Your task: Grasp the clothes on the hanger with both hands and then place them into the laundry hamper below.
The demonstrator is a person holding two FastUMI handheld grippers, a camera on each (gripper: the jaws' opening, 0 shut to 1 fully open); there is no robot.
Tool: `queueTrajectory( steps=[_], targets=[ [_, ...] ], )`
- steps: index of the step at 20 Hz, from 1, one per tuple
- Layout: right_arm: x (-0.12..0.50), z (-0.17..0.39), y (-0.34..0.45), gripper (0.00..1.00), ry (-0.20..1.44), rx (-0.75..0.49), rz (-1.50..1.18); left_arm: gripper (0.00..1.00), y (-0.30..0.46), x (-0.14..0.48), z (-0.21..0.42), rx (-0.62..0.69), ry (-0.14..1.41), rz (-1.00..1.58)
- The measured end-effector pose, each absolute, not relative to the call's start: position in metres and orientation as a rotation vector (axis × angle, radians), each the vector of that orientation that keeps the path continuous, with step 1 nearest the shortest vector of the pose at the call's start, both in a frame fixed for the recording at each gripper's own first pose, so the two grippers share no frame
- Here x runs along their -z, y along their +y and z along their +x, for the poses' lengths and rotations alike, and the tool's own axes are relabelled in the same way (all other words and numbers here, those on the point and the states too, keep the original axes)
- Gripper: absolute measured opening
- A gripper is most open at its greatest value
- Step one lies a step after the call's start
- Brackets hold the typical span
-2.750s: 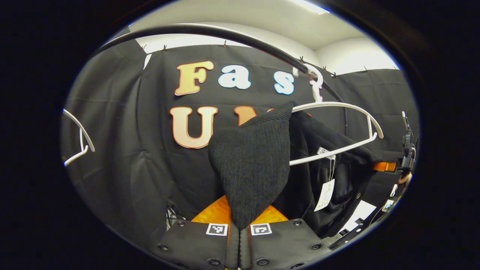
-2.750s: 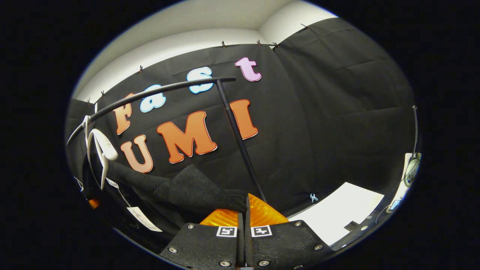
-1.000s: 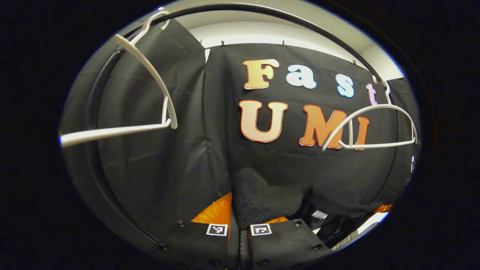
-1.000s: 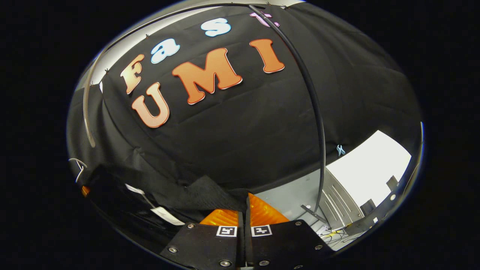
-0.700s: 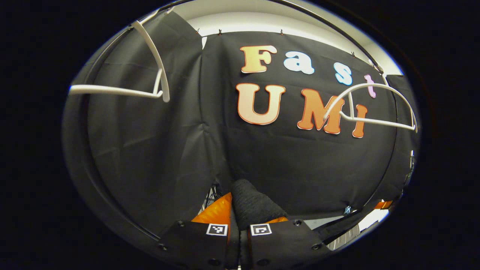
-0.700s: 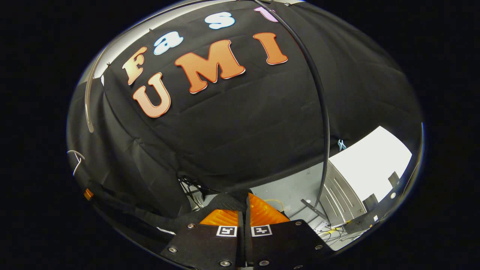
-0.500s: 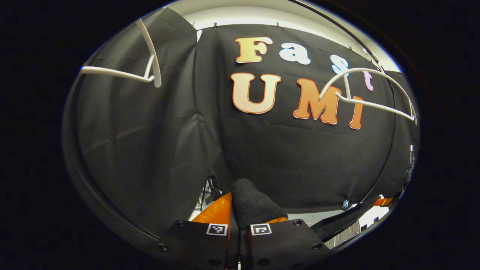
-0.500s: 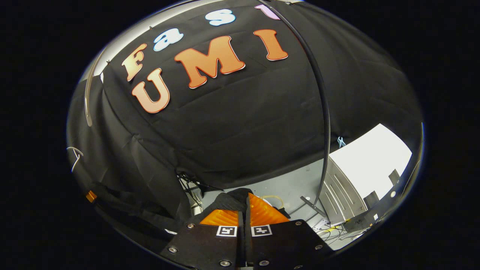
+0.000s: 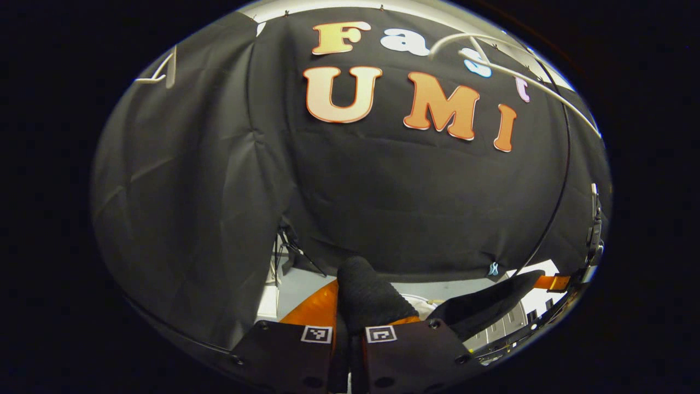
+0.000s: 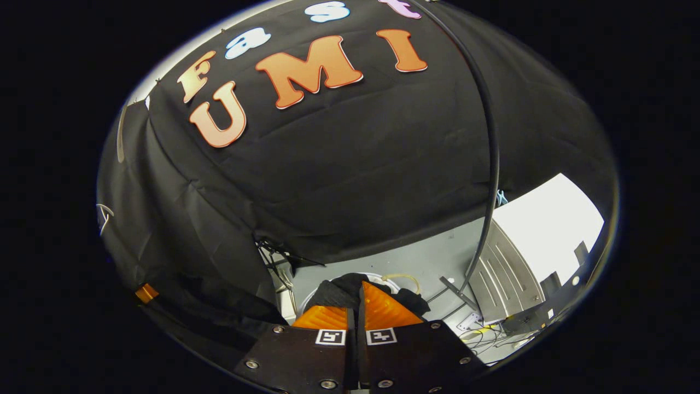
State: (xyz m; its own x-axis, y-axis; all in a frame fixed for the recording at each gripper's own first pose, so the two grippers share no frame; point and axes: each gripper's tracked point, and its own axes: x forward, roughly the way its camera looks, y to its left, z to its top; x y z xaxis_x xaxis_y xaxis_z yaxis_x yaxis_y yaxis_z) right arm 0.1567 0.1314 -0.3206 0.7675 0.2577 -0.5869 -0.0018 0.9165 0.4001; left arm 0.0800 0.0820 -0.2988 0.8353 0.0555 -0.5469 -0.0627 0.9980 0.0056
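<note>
A black knit garment (image 9: 365, 289) is pinched between the orange fingers of my left gripper (image 9: 354, 320), which is shut on it. From there the fabric runs right (image 9: 486, 306) towards the other gripper's orange finger (image 9: 553, 282). In the right gripper view, my right gripper (image 10: 358, 300) is shut on a bunched fold of the same garment (image 10: 340, 289), low over the grey floor. A thin pale curved rim (image 10: 402, 277) lies just beyond that fold; I cannot tell if it is the hamper. A bare white hanger (image 9: 525, 82) hangs high at the upper right.
The black rack pole (image 10: 493, 153) drops to its foot (image 10: 454, 293) on the grey floor, right of my right gripper. Cables (image 10: 276, 257) lie under the wall cloth. A white ribbed panel (image 10: 514, 268) stands at the right. A second white hanger (image 9: 159, 72) is at the upper left.
Both grippers have come down, still shut on the garment, which is off the hanger. The hangers have risen to the top of the left gripper view, and the floor now shows.
</note>
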Motion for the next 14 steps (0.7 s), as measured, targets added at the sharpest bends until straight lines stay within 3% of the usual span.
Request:
queueTrajectory(
  steps=[14],
  targets=[
    [0.39,0.181,0.178,0.0,0.806,-0.176,0.339,0.08,0.041,0.417,0.099,0.019,0.842,-0.015]
  ],
)
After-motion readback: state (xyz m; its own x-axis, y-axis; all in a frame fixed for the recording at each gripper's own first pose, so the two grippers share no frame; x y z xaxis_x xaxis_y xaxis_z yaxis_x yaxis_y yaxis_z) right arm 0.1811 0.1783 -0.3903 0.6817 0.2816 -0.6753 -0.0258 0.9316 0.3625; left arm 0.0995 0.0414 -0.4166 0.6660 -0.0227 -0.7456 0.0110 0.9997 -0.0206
